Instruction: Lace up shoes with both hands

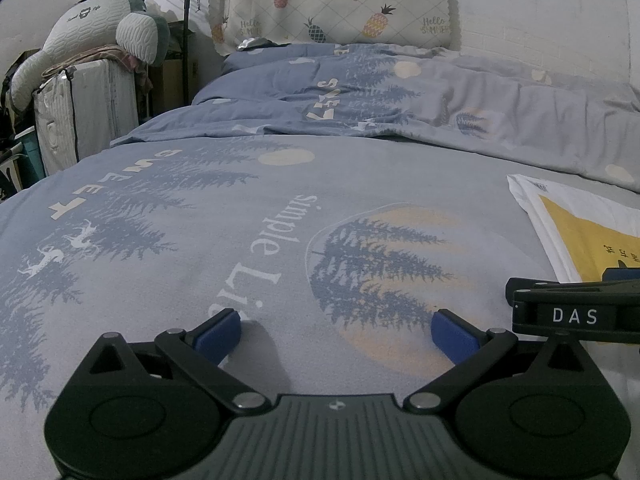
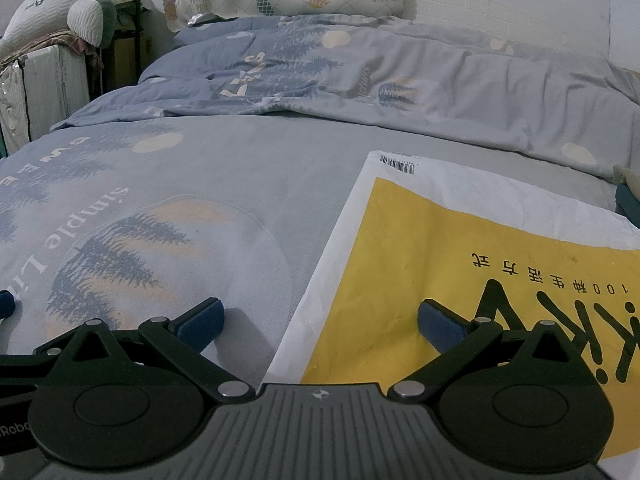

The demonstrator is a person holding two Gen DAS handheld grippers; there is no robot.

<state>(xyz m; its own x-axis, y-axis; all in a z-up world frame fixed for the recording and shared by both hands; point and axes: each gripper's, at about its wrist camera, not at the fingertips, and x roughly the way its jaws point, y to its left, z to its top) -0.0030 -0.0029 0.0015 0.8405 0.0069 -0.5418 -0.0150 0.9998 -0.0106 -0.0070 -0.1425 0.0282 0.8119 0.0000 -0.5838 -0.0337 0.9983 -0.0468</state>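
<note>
Nothing is laced yet. My left hand-held gripper and right hand-held gripper both gape wide, empty, low over the bed. No shoe shows; it may lie outside both views.

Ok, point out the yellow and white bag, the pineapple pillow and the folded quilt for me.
yellow and white bag (image 2: 460,264): right wrist view, on its yellow printed panel.
pineapple pillow (image 1: 340,0): left wrist view, on the middle of its patterned front.
folded quilt (image 2: 400,80): right wrist view, on its rumpled top surface.
</note>
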